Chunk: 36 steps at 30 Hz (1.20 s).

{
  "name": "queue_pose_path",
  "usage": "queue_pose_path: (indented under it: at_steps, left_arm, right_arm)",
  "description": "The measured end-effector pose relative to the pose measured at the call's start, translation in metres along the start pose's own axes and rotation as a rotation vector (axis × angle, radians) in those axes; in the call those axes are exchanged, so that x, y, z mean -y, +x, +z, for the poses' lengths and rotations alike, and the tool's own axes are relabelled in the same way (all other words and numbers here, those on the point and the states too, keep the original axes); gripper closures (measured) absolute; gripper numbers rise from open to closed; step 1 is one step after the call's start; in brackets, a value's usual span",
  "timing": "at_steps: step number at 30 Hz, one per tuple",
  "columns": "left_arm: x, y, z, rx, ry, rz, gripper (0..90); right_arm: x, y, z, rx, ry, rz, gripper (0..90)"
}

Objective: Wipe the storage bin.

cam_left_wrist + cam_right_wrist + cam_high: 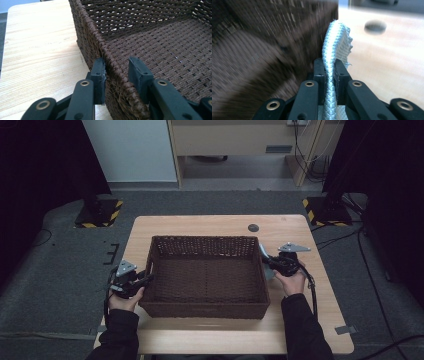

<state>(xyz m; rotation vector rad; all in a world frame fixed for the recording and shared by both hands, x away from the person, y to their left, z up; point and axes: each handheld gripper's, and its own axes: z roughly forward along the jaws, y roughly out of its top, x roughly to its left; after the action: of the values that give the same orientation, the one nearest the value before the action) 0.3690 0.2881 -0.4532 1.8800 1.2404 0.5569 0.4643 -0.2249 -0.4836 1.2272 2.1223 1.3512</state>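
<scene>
A brown wicker basket (207, 275) stands in the middle of the wooden table (210, 224), with nothing inside it. My left gripper (146, 279) straddles the rim of its left wall (117, 75): one pad lies against the outside and the other is close against the inside. My right gripper (268, 261) is at the basket's right side, shut on a pale blue-grey woven cloth (337, 40). The cloth (262, 251) stands up from the jaws beside the basket's right wall. The right gripper view is blurred on the basket side.
A small dark round hole (253, 227) marks the table behind the basket and appears again past the cloth (375, 27). A grey tab (346, 329) lies near the table's front right corner. Bare wood runs along the left of the basket (42, 50).
</scene>
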Motion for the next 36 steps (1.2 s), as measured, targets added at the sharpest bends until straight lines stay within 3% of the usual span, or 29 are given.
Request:
queue_pose_path:
  at_steps: [3,5,12,15,19,24,28,30,33,36]
  left_arm:
    - [0.000,0.000,0.000,-0.001,0.000,-0.001,65.9]
    - [0.000,0.000,0.000,-0.001,-0.001,-0.003,66.0]
    - [0.000,0.000,0.000,-0.001,-0.002,-0.007,66.0]
    - [0.000,0.000,0.000,-0.004,0.002,-0.001,66.0]
    - [0.000,0.000,0.000,-0.004,0.002,-0.001,66.0]
    - [0.000,-0.001,0.000,-0.011,0.002,-0.001,66.2]
    - [0.000,-0.001,0.000,-0.015,0.002,-0.005,66.7]
    - [0.000,-0.002,0.000,-0.018,0.002,-0.005,66.9]
    - [0.000,-0.002,0.000,-0.019,0.001,-0.009,67.0]
    - [0.000,-0.002,0.000,-0.018,0.000,-0.012,66.9]
  right_arm:
    - [-0.010,0.003,-0.017,-0.020,-0.092,-0.001,83.9]
    - [-0.011,0.003,-0.021,-0.023,-0.094,-0.016,83.9]
    - [0.010,0.006,-0.001,-0.003,0.062,-0.023,83.9]
    - [0.019,0.004,0.008,0.027,0.145,-0.027,83.9]
    - [0.023,0.007,0.016,0.023,0.173,-0.030,83.9]
    - [0.021,0.006,0.013,-0.002,0.163,0.001,83.9]
    - [0.004,0.005,-0.015,-0.025,-0.004,0.006,83.9]
    - [-0.004,0.007,-0.028,-0.048,-0.063,0.006,83.9]
    - [-0.006,0.012,-0.032,-0.064,-0.073,-0.018,83.9]
    - [-0.002,0.015,-0.024,-0.034,-0.012,-0.026,83.9]
